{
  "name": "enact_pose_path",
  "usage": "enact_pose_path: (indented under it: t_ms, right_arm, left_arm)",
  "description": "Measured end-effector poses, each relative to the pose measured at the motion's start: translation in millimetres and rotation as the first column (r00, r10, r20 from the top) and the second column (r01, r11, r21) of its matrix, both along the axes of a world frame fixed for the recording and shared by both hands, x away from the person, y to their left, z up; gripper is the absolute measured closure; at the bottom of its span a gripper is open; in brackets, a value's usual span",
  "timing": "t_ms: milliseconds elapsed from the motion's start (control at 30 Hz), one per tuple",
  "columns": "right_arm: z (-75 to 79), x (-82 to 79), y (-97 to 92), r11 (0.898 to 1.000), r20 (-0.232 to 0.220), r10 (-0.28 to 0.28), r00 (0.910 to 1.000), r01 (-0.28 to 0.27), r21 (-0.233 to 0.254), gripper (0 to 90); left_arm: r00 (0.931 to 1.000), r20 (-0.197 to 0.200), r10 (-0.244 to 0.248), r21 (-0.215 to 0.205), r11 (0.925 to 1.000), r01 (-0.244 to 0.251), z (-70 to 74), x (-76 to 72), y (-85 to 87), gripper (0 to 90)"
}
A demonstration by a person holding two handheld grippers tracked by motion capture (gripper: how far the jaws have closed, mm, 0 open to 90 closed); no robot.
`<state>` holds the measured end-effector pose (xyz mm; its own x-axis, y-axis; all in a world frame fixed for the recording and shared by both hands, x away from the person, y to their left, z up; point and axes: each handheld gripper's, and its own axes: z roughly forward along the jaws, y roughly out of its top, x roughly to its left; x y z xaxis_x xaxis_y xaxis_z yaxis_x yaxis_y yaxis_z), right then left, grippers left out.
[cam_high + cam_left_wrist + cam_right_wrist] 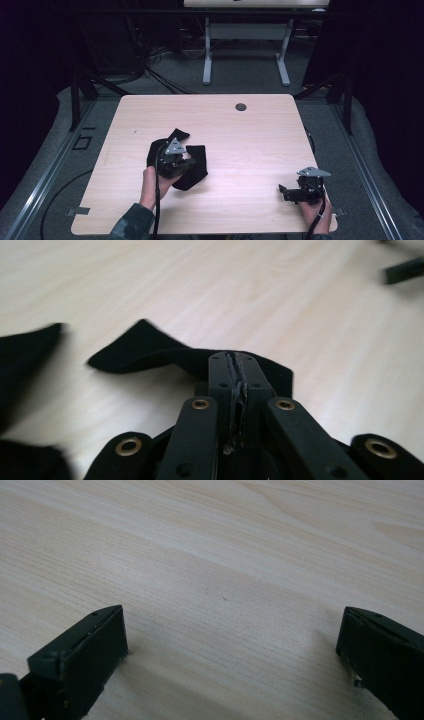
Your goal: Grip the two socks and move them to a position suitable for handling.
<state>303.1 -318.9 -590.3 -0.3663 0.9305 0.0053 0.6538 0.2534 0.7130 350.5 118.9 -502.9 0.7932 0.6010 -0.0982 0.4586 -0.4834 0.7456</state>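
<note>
1. Spanning the middle of the high view, the wooden table bears no writing
2. Lying left of centre, the black cloth looks soft and light; best pinched at an edge
3. Left gripper is clamped on its fold
4. Right gripper, lower right, stands apart

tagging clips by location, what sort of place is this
Probably a lab or recording room, not a home: a bare wooden table with a cable hole, loose cables on grey carpet, black curtains at the sides, and another desk frame behind.
</note>
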Motion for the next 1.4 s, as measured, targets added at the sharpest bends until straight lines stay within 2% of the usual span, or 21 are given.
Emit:
enact_pose_path:
  t_ms: [100,167,200,300,333,433,567,633,667,833,900,933,1000,1033,1100,1133,1200,1267,1333,1367,1400]
  right_arm:
    - [0.0,0.0,-0.1,1.000,-0.002,0.002,1.0000,-0.002,0.000,0.0]
    - [0.0,0.0,0.0,1.000,0.000,0.000,1.0000,0.000,0.000,0.0]
    - [0.1,0.0,-0.1,1.000,-0.001,0.002,1.0000,-0.002,0.000,0.0]
    - [0.0,-0.1,0.1,1.000,-0.001,0.001,1.0000,-0.001,0.000,0.0]
    - [0.1,-0.1,0.0,1.000,-0.001,0.001,1.0000,-0.001,0.000,0.0]
    - [0.0,-0.1,0.0,1.000,-0.001,0.001,1.0000,-0.001,0.000,0.0]
    - [0.1,0.0,0.0,1.000,-0.001,0.001,1.0000,-0.001,0.000,0.0]
    - [0.0,-0.1,0.1,1.000,-0.001,0.000,1.0000,0.000,0.000,0.0]
    - [0.1,-0.1,0.1,1.000,-0.002,0.000,1.0000,0.000,0.000,0.0]
    - [0.1,-0.1,0.1,1.000,-0.001,0.001,1.0000,-0.001,0.000,0.0]
    - [0.0,-0.1,0.1,1.000,-0.001,0.001,1.0000,-0.001,0.000,0.0]
    - [0.1,-0.1,0.1,1.000,-0.002,0.000,1.0000,0.000,0.000,0.0]
    - [0.0,-0.1,0.1,1.000,-0.001,0.000,1.0000,0.000,0.000,0.0]
    - [0.0,-0.1,0.1,1.000,-0.001,0.000,1.0000,0.000,0.000,0.0]
    - [0.1,-0.1,0.1,1.000,-0.002,0.000,1.0000,0.000,0.000,0.0]
    - [0.0,-0.1,0.2,1.000,0.000,-0.001,1.0000,0.001,-0.001,0.0]
    - [0.0,-0.1,0.2,1.000,0.000,-0.001,1.0000,0.001,-0.001,0.0]
    - [0.1,-0.2,0.1,1.000,-0.002,-0.001,1.0000,0.001,-0.002,0.0]
    - [0.0,-0.2,0.2,1.000,0.000,-0.001,1.0000,0.001,-0.001,0.0]
    - [0.0,-0.2,0.3,1.000,0.001,-0.002,1.0000,0.002,-0.002,0.0]
    - [0.0,-0.2,0.3,1.000,0.001,-0.002,1.0000,0.002,-0.002,0.0]
  left_arm:
    - [0.9959,-0.066,-0.062,-0.042,0.9974,0.059,-3.3,-6.2,-3.7,86.6]
    - [0.9942,-0.081,-0.071,-0.034,0.9971,0.068,-5.3,-8.2,-4.6,86.3]
    - [0.9883,-0.124,-0.089,-0.027,0.9959,0.086,-12.3,-8.3,-3.8,84.4]
    - [0.9864,-0.152,-0.064,-0.003,0.9980,0.064,-20.7,-7.5,-0.9,68.4]
    - [0.9862,-0.165,-0.010,0.009,0.9999,0.012,-27.3,-6.1,5.9,59.8]
    - [0.9857,-0.166,0.030,-0.011,0.9994,-0.032,-30.0,-7.6,13.7,45.6]
    - [0.9864,-0.136,0.093,-0.022,0.9951,-0.097,-25.4,-10.7,17.7,38.9]
    - [0.9880,-0.125,0.091,-0.012,0.9955,-0.094,-23.5,-9.7,13.1,37.6]
    - [0.9884,-0.122,0.090,0.017,0.9959,-0.089,-25.1,-6.8,6.5,36.6]
    - [0.9856,-0.137,0.098,0.060,0.9941,-0.091,-36.6,-1.4,-7.8,37.9]
    - [0.9835,-0.150,0.101,0.091,0.9919,-0.088,-45.1,0.8,-15.9,38.2]
    - [0.9831,-0.142,0.115,0.131,0.9867,-0.096,-51.7,1.9,-21.9,39.1]
    - [0.9816,-0.156,0.111,0.163,0.9830,-0.085,-58.5,4.4,-26.2,39.6]
    - [0.9824,-0.147,0.115,0.181,0.9795,-0.088,-61.6,4.8,-28.4,40.8]
    - [0.9849,-0.127,0.118,0.180,0.9791,-0.095,-62.4,4.2,-29.7,46.7]
    - [0.9875,-0.104,0.118,0.205,0.9740,-0.095,-61.8,4.5,-31.9,50.7]
    - [0.9913,-0.088,0.098,0.208,0.9751,-0.078,-62.1,5.6,-32.9,61.6]
    - [0.9936,-0.098,0.056,0.186,0.9819,-0.037,-62.7,7.4,-34.2,72.8]
    - [0.9947,-0.093,0.044,0.182,0.9830,-0.026,-63.3,7.7,-36.0,75.8]
    - [0.9948,-0.100,-0.021,0.173,0.9842,0.038,-63.6,8.7,-41.1,80.6]
    - [0.9948,-0.100,-0.021,0.173,0.9842,0.038,-63.6,8.7,-41.1,81.3]
